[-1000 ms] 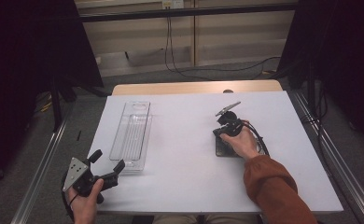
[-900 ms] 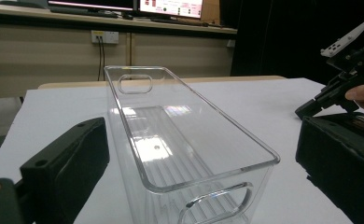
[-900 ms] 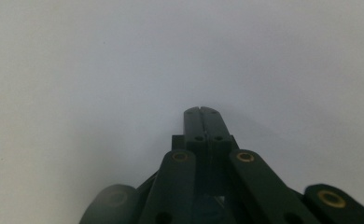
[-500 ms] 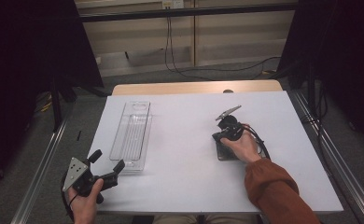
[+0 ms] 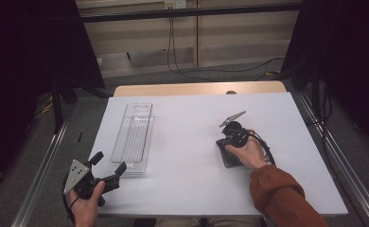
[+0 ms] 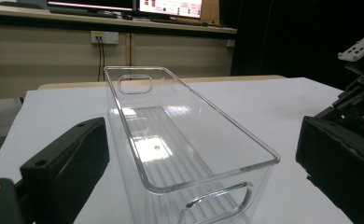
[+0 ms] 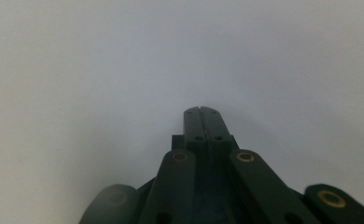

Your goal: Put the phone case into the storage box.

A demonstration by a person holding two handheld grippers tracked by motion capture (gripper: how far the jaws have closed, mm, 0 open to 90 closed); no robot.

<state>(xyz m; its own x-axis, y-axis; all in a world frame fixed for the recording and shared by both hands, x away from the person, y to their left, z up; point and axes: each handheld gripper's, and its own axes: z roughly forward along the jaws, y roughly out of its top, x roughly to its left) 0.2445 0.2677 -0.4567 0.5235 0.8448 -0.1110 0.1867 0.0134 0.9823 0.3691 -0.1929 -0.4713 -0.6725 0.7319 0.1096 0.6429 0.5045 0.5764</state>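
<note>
A clear plastic bin (image 5: 134, 137) lies lengthwise on the left part of the white table (image 5: 182, 123). My left gripper (image 5: 109, 162) is held just off the table's front left corner, open, its jaws pointing at the bin's near end. In the left gripper view the empty bin (image 6: 180, 140) stands between and beyond the spread jaws of the left gripper (image 6: 194, 158). My right gripper (image 5: 230, 150) rests right of centre under a hand, its grey plate on the far side. In its own view the right gripper (image 7: 201, 110) is shut with nothing in it, close above the bare white surface.
A wooden table edge (image 5: 197, 88) shows behind the white top. Metal rails (image 5: 40, 170) run along both sides of the table, and cables lie on the floor beyond. The other gripper (image 6: 360, 51) stands at the right in the left gripper view.
The right hand and its gripper have shifted slightly toward the person. The left gripper and the bin have stayed where they were.
</note>
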